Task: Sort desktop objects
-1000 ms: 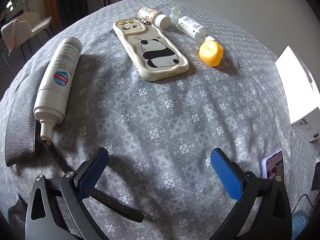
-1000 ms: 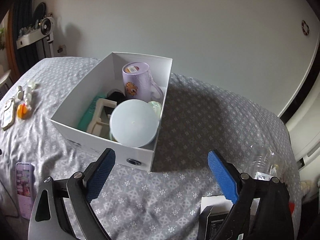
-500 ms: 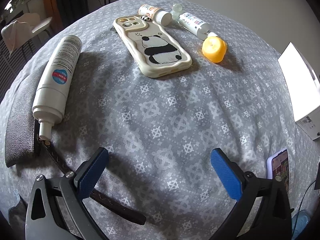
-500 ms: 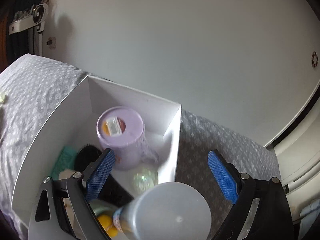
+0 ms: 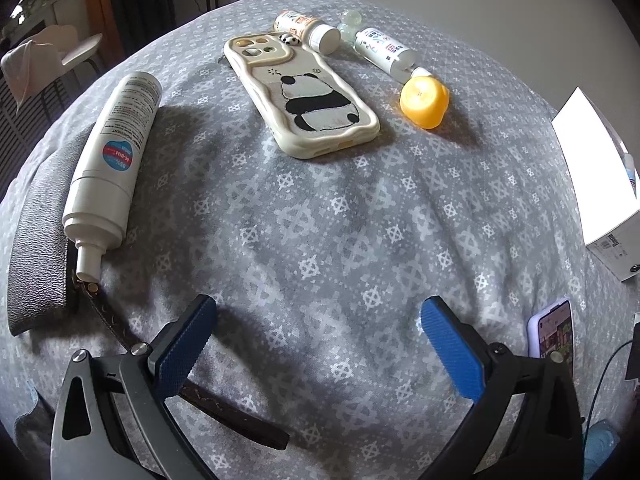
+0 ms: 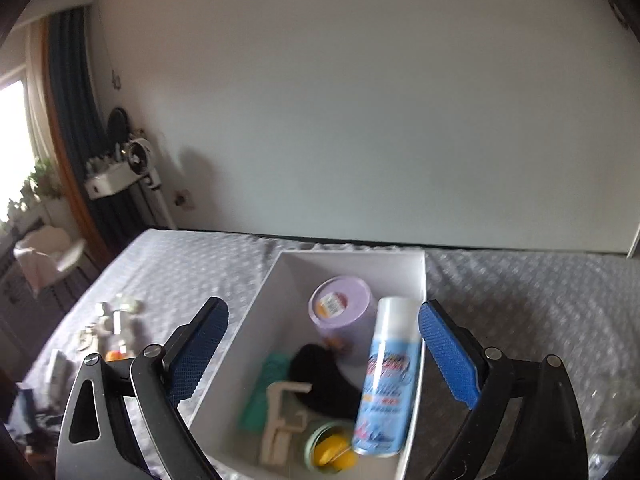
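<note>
The left gripper [image 5: 318, 334] is hovering low over the grey patterned tablecloth [image 5: 320, 216], its jaws spread wide and holding nothing. Ahead of it, toward the far edge of the desk, a panda phone case [image 5: 300, 94] is lying face down. Just beyond the case, 2 small bottles are lying on their sides: an orange-labelled one [image 5: 306, 30] and a white one [image 5: 384, 52] whose tip is touching a yellow cap [image 5: 424, 98]. Along the left edge, a white foam pump bottle [image 5: 114, 156] is lying with its nozzle pointing toward the gripper, beside a dark grey pouch [image 5: 38, 252] with a brown strap [image 5: 192, 388]. A purple phone [image 5: 554, 334] is lying near the right edge, below a corner of the white box [image 5: 596, 184].

The right gripper [image 6: 324, 352] is hanging above the white box [image 6: 348, 258], its jaws also wide apart and empty. Inside the box, a blue spray can [image 6: 386, 380] is leaning against the right wall, touching neither finger. A lilac mug [image 6: 342, 316] is standing behind it, with a black object [image 6: 320, 380], a teal item [image 6: 264, 396], a beige stand [image 6: 280, 420] and a green jar [image 6: 328, 446] holding something yellow nearer the front. The view is blurred.
</note>
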